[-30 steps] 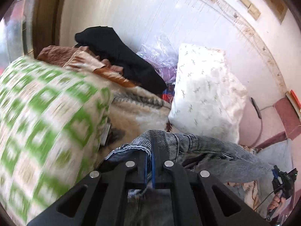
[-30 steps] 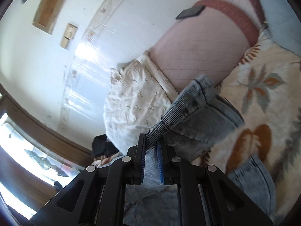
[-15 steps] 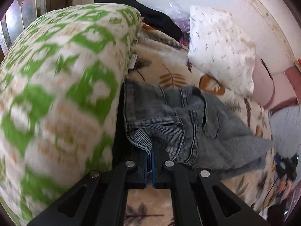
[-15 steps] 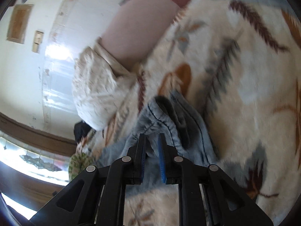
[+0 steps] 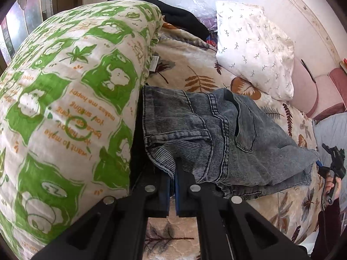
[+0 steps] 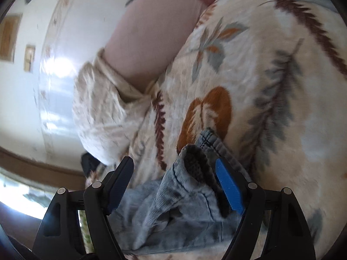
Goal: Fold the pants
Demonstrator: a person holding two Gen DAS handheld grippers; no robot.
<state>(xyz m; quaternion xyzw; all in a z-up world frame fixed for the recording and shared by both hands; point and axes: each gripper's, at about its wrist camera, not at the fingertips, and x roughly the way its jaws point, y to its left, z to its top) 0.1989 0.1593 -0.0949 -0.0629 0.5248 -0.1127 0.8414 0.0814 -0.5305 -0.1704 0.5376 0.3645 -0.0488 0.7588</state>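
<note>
Grey-blue jeans (image 5: 216,138) lie bunched on a leaf-print blanket (image 5: 195,80), waistband toward the left. My left gripper (image 5: 172,173) is shut on the waistband edge, low beside a big green-and-white bundle. In the right wrist view my right gripper (image 6: 175,166) has its jaws opening, and the other end of the jeans (image 6: 195,179) sits loose between the spread fingers, resting on the blanket (image 6: 271,86). That right gripper (image 5: 331,162) also shows at the right edge of the left wrist view, in a person's hand.
A green-and-white patterned quilt bundle (image 5: 65,108) presses against the jeans' left side. A white sprigged pillow (image 5: 253,49) and a pink cushion (image 5: 303,91) lie at the bed's head by the wall. Black clothing (image 5: 173,6) is piled behind the bundle.
Both grippers came down and laid the jeans on the blanket. The right gripper's jaws have spread and let go of the denim. The left gripper stays shut on the waistband.
</note>
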